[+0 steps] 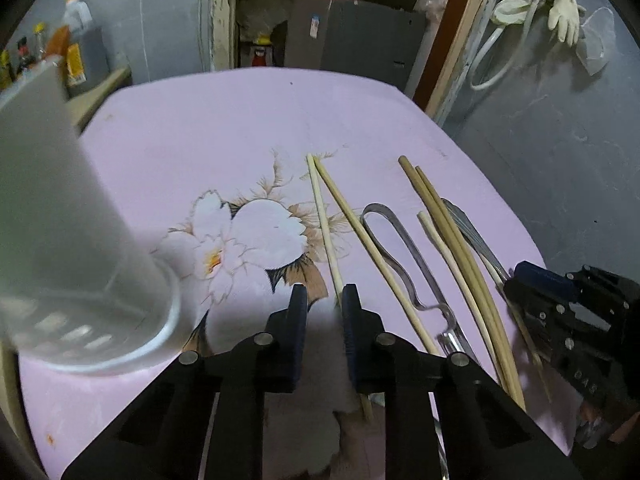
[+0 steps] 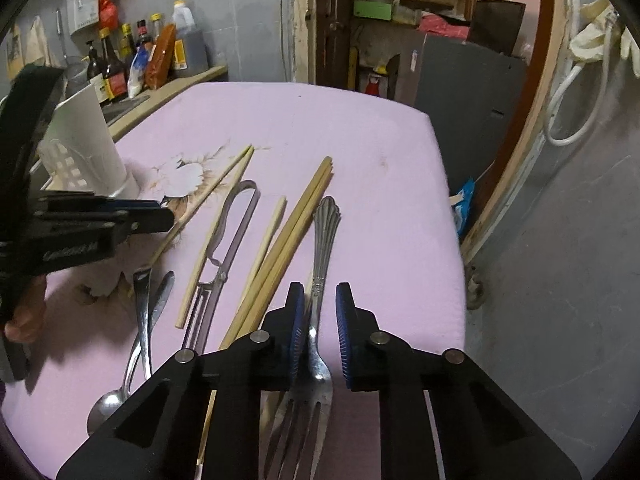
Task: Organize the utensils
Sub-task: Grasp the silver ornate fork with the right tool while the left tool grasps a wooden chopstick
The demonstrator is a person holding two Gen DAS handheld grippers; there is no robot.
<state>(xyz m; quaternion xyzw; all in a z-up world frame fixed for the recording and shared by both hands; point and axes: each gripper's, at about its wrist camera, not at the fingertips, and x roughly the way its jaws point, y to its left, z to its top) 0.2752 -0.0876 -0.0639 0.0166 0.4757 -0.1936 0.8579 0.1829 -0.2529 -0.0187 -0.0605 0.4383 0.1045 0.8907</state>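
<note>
**Sorting barely begun: every utensil in view lies loose on the desk**

By the look of things the task is at its opening grasp. The white perforated plastic utensil holder [image 2: 90, 152] stands upright on the left side of the pink flower-printed desk [image 2: 360, 140], and nothing is visible inside it, though its mouth is not clearly shown.

Spread flat to the right of the holder are a pale pair of wooden chopsticks [image 1: 326, 216], a metal peeler with a looped handle [image 2: 224, 248], a short single pale stick [image 2: 270, 236], a darker bamboo chopstick pair [image 2: 288, 232], a silver fork with a fan-shaped handle end [image 2: 320, 280] and two steel spoons [image 2: 140, 332] near the front edge.

The left gripper [image 1: 325, 300] has its jaws drawn narrow, with one pale chopstick running along the inside of its right finger; whether the pads truly pinch it cannot be told. The right gripper [image 2: 319, 304] straddles the fork's handle with narrow jaws; a gap shows on the right side, so the fork looks bracketed, not yet clamped.

Everything remains to be moved into the holder.
</note>
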